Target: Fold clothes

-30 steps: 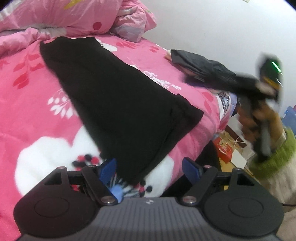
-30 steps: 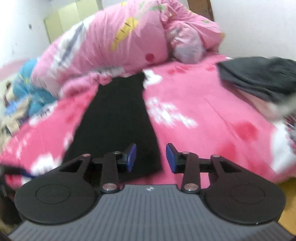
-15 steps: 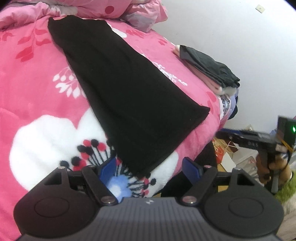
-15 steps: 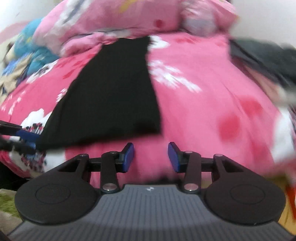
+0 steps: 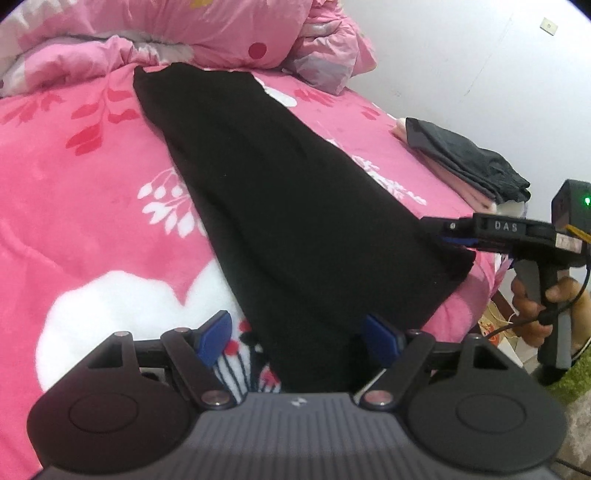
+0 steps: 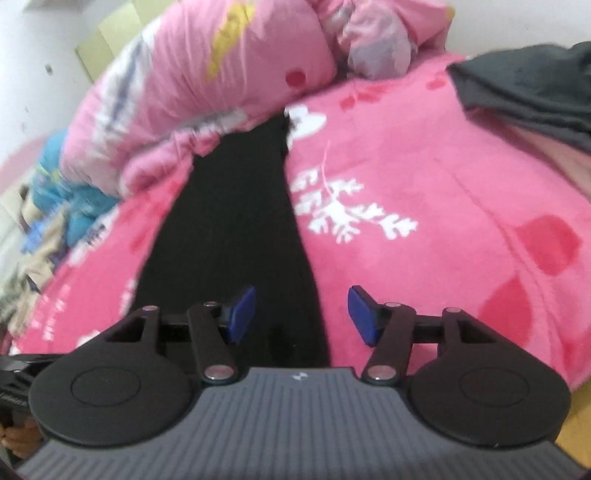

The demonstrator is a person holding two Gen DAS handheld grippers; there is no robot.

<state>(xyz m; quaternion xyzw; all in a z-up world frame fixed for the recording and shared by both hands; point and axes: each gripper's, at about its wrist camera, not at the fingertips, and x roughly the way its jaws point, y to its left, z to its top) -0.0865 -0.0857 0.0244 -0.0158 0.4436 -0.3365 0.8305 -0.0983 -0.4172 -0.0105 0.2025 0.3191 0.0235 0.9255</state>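
A long black garment [image 5: 280, 206] lies flat on the pink flowered bed cover [image 5: 74, 192], running from the quilt down to the near edge. My left gripper [image 5: 297, 334] is open at its near hem, and the cloth lies between the blue pads without being pressed. My right gripper [image 5: 448, 234], held by a hand [image 5: 532, 306], reaches the garment's right hem corner. In the right wrist view the right gripper [image 6: 303, 310] has its jaws opening over the black garment [image 6: 229, 229]. The garment's right edge lies between the pads, and they do not pinch it.
A stack of folded grey and pink clothes [image 5: 469, 162] sits by the wall at the bed's right edge, also in the right wrist view [image 6: 528, 88]. A bunched pink quilt [image 5: 207, 26] fills the bed's head. Beyond the bed's right edge the floor holds clutter.
The right gripper came down from beside the folded stack to the garment's right hem corner, and its jaws spread wider. The left gripper stayed at the near hem, rolling slightly.
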